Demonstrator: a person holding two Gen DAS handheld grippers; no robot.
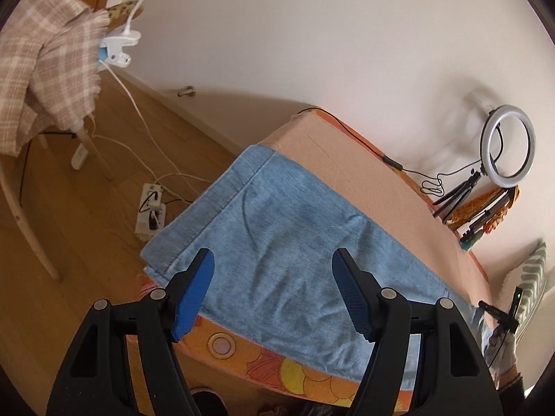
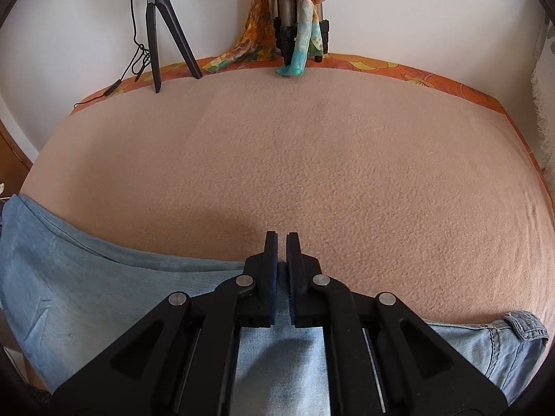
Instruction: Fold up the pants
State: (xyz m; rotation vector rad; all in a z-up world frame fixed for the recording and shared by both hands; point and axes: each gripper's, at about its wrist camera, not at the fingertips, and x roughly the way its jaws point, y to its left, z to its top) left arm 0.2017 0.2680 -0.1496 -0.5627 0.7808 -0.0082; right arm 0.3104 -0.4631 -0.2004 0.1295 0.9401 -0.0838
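- Nearest, the right gripper (image 2: 281, 239) is pinching the upper edge of the light blue denim pants (image 2: 104, 284), its jaws nearly together with a thin fold of the fabric clamped between the blue pads.
- Meanwhile the left gripper (image 1: 273, 263) is hovering over the leg end of the pants (image 1: 277, 242), its jaws standing wide apart with nothing between them.
- The pants are lying stretched along the near edge of the peach fleece blanket (image 2: 312, 159), the hem hanging a little past the bed's corner in the left wrist view and the waistband with a belt loop (image 2: 523, 324) showing at the right of the right wrist view.
- Under the blanket, an orange flowered sheet (image 1: 277, 367) is showing at the bed's side.
- Farther back, a small black tripod (image 2: 161, 34) carrying a ring light (image 1: 508, 145) is standing at the wall, beside a scarf-draped stand (image 2: 301, 17).
- Beyond the bed, a power strip (image 1: 151, 211) is lying on the wooden floor (image 1: 86, 225), near a chair draped with a plaid cloth (image 1: 48, 69).
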